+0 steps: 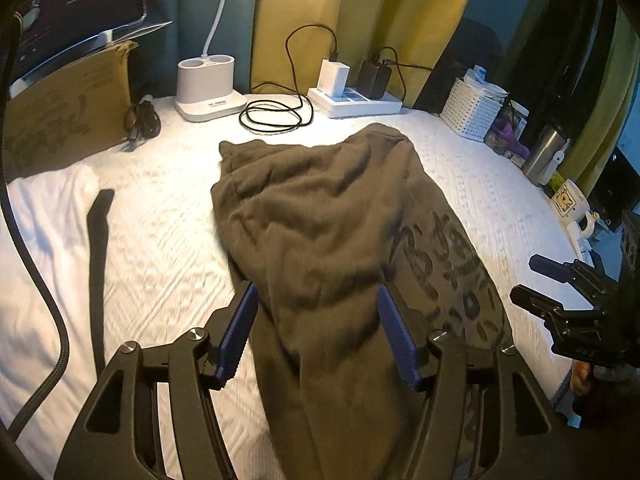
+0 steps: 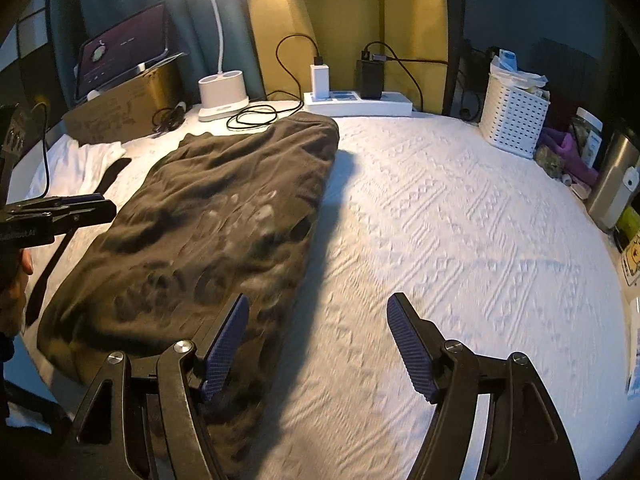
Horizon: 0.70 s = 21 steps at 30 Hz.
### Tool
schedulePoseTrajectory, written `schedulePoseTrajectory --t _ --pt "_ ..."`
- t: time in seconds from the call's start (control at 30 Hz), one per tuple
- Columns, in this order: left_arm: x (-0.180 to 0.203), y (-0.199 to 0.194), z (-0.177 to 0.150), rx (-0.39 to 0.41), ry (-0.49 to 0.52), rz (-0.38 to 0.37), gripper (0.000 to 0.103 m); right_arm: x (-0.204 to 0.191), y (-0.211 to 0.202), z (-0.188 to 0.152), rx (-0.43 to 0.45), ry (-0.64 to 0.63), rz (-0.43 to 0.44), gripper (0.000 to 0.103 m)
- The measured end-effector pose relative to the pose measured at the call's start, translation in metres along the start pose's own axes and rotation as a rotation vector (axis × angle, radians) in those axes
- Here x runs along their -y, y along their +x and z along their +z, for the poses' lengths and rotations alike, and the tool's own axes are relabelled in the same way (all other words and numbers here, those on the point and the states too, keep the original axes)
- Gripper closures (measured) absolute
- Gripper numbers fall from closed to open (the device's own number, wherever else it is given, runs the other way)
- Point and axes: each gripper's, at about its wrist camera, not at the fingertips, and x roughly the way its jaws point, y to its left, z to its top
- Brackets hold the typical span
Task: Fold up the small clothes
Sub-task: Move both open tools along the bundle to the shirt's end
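A dark olive garment [image 1: 320, 224] with black lettering lies folded lengthwise on the white textured bedspread [image 1: 160, 208]. My left gripper [image 1: 316, 300] is open above the garment's near end, its blue pads on either side of the cloth, holding nothing. In the right wrist view the garment [image 2: 208, 224] lies at the left. My right gripper [image 2: 318, 308] is open and empty over the garment's near right edge and bare bedspread [image 2: 460, 240]. The right gripper also shows in the left wrist view [image 1: 560, 300], at the right edge.
A white cloth [image 2: 92, 160] lies at the far left. At the back stand a lamp base [image 1: 208, 84], a coiled black cable [image 1: 272, 116], a power strip with chargers [image 1: 352, 100], a cardboard box [image 1: 68, 104] and a white basket [image 2: 516, 112]. A steel flask [image 2: 616, 176] and mug [image 1: 572, 204] stand right.
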Motion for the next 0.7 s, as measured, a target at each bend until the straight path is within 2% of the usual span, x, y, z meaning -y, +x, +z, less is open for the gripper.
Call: schedulePoseTrajectory --t 0.37,0.7 --pt "-0.013 0.027 0.029 0.008 -0.037 0.015 0.041 0.011 0.037 0.038 -0.022 -0.016 0.016 0.03" --pt "-0.046 0.062 0.048 -0.003 -0.118 0.034 0.041 0.025 0.072 0.072 -0.043 -0.027 0.007 0.03"
